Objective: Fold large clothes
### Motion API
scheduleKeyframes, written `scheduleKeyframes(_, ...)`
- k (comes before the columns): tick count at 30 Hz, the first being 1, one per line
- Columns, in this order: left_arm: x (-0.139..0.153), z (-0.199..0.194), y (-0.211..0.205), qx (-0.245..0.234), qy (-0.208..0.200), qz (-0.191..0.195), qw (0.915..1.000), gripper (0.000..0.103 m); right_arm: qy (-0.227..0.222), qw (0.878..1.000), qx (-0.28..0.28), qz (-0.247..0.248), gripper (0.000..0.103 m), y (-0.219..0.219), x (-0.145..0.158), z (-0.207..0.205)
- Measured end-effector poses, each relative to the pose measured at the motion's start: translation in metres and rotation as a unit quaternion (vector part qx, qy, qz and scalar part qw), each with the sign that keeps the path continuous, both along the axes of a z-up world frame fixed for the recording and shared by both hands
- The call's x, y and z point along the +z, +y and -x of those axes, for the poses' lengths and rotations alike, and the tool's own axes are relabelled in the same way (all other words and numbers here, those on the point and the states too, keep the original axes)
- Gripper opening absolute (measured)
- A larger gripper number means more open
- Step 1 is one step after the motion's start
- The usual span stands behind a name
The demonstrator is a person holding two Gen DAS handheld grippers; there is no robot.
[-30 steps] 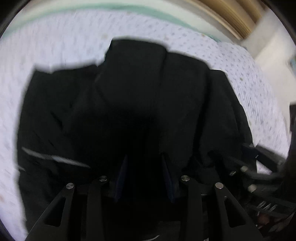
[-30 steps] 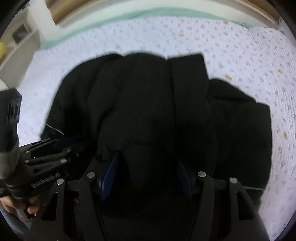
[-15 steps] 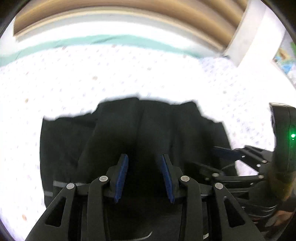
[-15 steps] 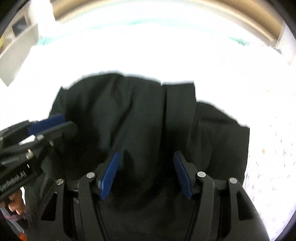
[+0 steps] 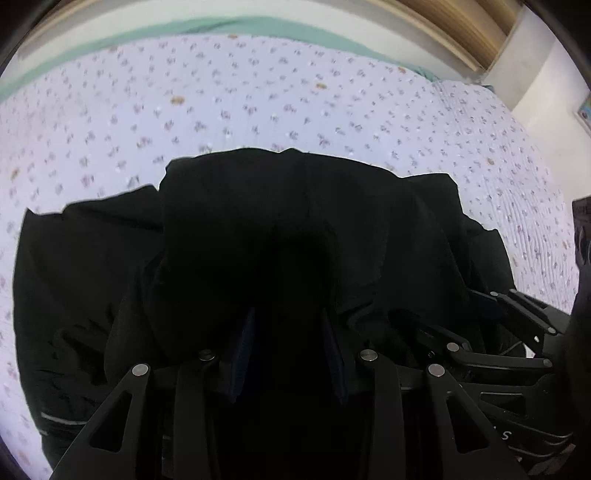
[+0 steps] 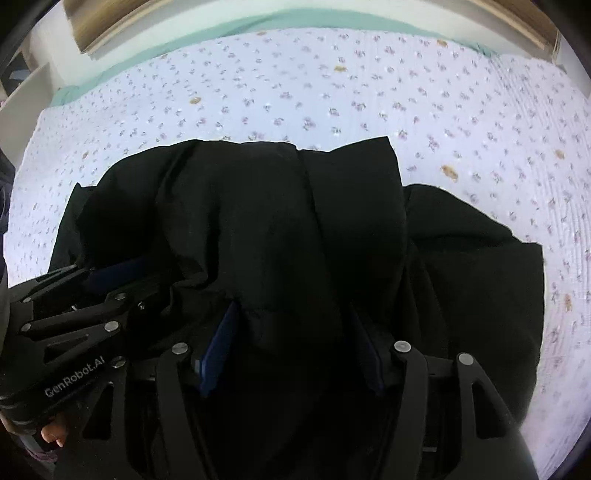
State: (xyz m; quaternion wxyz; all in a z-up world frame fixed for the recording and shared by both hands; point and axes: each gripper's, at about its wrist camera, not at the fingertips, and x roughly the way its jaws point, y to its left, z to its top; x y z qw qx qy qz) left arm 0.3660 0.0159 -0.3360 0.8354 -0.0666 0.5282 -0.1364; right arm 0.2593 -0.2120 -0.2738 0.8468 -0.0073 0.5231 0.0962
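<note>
A large black garment [image 5: 280, 236] lies bunched on a bed with a white, flower-dotted sheet [image 5: 258, 96]. It fills the lower part of both views [image 6: 280, 229]. My left gripper [image 5: 288, 332] hangs close over its near part, blue-padded fingers apart, with dark cloth lying between them. My right gripper [image 6: 291, 336] is beside it, also fingers apart over a raised fold of the cloth. Each gripper shows in the other's view: the right one at the right edge [image 5: 509, 332], the left one at the left edge [image 6: 96, 295].
The bed sheet [image 6: 332, 92] stretches beyond the garment to a green strip [image 6: 221, 26] and a wooden headboard [image 5: 461, 26] at the back. A white wall [image 5: 554, 92] stands at the right. White shelving [image 6: 22, 92] stands at the left.
Both grippers tipped up away from the garment half a second ago and have come back down close over it. The garment's far edge sits lower in the views than one second ago.
</note>
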Motion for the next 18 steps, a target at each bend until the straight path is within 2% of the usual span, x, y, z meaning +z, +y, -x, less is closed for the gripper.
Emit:
scheduleKeyframes(2, 0.012, -0.002, 0.0, -0.001, 0.006, 0.001, 1.0, 0.036, 0.0, 1.0, 0.001, -0.003, 0.062, -0.003, 0.008, -0.002)
scheduleKeyframes(4, 0.032, 0.006, 0.006, 0.005, -0.005, -0.001, 1.0, 0.036, -0.011, 1.0, -0.001, -0.01, 0.062, -0.007, 0.028, 0.007)
scheduleKeyframes(9, 0.091, 0.045, 0.025, 0.013, -0.051, -0.009, 0.9986, 0.036, -0.047, 0.999, -0.003, -0.002, 0.062, -0.011, 0.078, 0.053)
scheduleKeyframes(13, 0.144, 0.094, 0.052, 0.023, -0.086, -0.002, 0.996, 0.037, -0.092, 0.996, 0.0, 0.009, 0.062, -0.025, 0.125, 0.102)
scheduleKeyframes(14, 0.154, 0.106, 0.058, 0.026, -0.093, -0.004, 0.9953, 0.037, -0.099, 0.995, -0.002, 0.007, 0.062, -0.034, 0.133, 0.107)
scheduleKeyframes(18, 0.193, 0.166, 0.09, 0.039, -0.119, -0.004, 0.9921, 0.037, -0.14, 0.99, -0.034, -0.006, 0.062, -0.076, 0.183, 0.174)
